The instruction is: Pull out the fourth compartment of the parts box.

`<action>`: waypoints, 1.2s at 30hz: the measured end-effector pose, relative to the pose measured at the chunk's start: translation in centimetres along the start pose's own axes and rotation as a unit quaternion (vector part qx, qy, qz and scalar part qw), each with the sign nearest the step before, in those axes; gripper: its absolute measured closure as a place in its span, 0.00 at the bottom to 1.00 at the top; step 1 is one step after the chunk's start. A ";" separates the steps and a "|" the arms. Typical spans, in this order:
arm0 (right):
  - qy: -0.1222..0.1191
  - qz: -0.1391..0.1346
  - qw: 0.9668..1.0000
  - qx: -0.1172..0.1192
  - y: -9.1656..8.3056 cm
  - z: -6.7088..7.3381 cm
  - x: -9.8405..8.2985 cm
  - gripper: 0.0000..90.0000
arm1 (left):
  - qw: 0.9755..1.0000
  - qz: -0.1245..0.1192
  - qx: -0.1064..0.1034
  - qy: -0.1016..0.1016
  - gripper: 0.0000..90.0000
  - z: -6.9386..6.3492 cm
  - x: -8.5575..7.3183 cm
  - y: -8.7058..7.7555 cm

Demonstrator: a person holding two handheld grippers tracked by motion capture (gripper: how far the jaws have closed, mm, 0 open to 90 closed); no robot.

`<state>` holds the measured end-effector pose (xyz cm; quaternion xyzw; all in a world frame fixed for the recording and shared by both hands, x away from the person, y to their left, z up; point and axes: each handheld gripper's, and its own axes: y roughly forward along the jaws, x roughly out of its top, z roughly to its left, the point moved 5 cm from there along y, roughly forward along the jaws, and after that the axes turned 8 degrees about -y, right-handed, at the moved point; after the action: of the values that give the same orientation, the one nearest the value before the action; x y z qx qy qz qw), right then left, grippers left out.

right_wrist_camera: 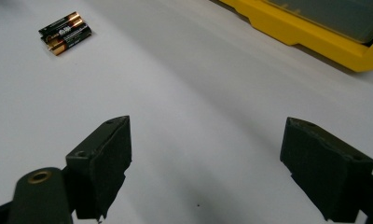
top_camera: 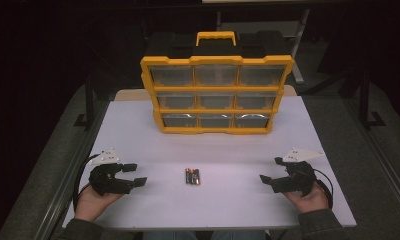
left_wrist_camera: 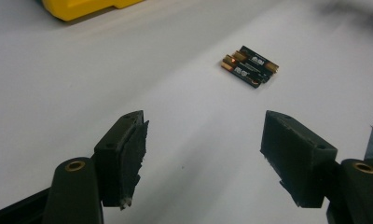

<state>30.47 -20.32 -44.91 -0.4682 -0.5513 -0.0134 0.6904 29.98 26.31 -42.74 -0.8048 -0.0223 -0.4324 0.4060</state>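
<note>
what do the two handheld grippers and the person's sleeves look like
Both the left gripper and the right gripper are black, each with two blocky jaws faced with dark, rough-edged pads and brass-coloured pivot rings. Each carries a pale grey three-cornered plate on top and trails a black cable. The person wears dark olive-grey sleeves.

White table [top_camera: 138, 125], grey floor [top_camera: 43, 165], dark room behind

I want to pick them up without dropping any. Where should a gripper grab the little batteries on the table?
The batteries lie flat, side by side and touching, between the left gripper and the right gripper. Probably best to come straight down from above and squeeze across the middle of the bundle's long sides, since the round bodies could roll apart if pushed sideways.
</note>
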 end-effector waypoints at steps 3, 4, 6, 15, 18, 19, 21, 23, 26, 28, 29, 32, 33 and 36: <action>0.003 -0.006 1.000 0.002 -0.1 -0.1 0.2 0.17 | 1.000 -0.002 -0.015 -0.008 0.36 0.1 0.5 0.0; 0.003 -0.007 1.000 0.003 -0.2 -0.2 0.3 0.18 | 1.000 -0.007 -0.024 -0.015 0.37 0.1 0.7 0.0; 0.003 -0.009 1.000 0.005 -0.2 -0.2 0.3 0.18 | 0.999 -0.012 -0.037 -0.030 0.40 -0.1 1.0 0.0; 0.001 -0.002 1.000 0.012 -0.1 0.0 0.0 0.19 | 0.997 0.009 -0.068 -0.035 0.43 -1.0 3.4 0.4; -0.002 -0.002 1.000 0.013 0.1 0.0 0.0 0.19 | 0.996 0.011 -0.078 -0.039 0.44 -1.3 4.3 0.5; -0.001 -0.003 1.000 0.013 0.1 0.0 0.0 0.19 | 0.996 0.012 -0.081 -0.042 0.44 -1.3 4.6 0.5; 0.000 -0.005 1.000 0.014 0.0 0.0 0.0 0.19 | 0.995 0.016 -0.084 -0.044 0.45 -1.3 5.2 0.5; 0.005 -0.007 1.000 0.015 -0.1 0.0 0.0 0.19 | 0.995 0.017 -0.086 -0.050 0.45 -1.5 5.8 0.4; 0.007 -0.008 1.000 0.015 -0.2 0.0 0.0 0.19 | 0.994 0.019 -0.091 -0.051 0.45 -1.8 6.9 0.5; 0.004 -0.009 1.000 0.015 -0.3 0.0 0.0 0.19 | 0.994 0.014 -0.095 -0.052 0.46 -2.1 7.8 0.6; 0.005 -0.010 1.000 0.015 -0.3 0.1 0.1 0.19 | 0.994 0.011 -0.097 -0.058 0.47 -2.2 8.3 0.7; 0.007 -0.015 1.000 0.021 -0.4 0.2 0.2 0.19 | 0.993 0.008 -0.097 -0.068 0.48 -2.2 9.6 0.9; 0.007 -0.018 1.000 0.022 -0.5 0.3 0.3 0.19 | 0.993 0.006 -0.098 -0.073 0.48 -2.1 10.0 0.9; 0.001 -0.021 1.000 0.021 -0.6 0.4 0.5 0.20 | 0.991 -0.001 -0.100 -0.093 0.48 -1.9 11.1 1.3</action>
<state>30.02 -20.10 -44.13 -0.4422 -0.5603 -0.0169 0.7001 36.15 20.68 -35.09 -0.8782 -0.0169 -0.3560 0.3190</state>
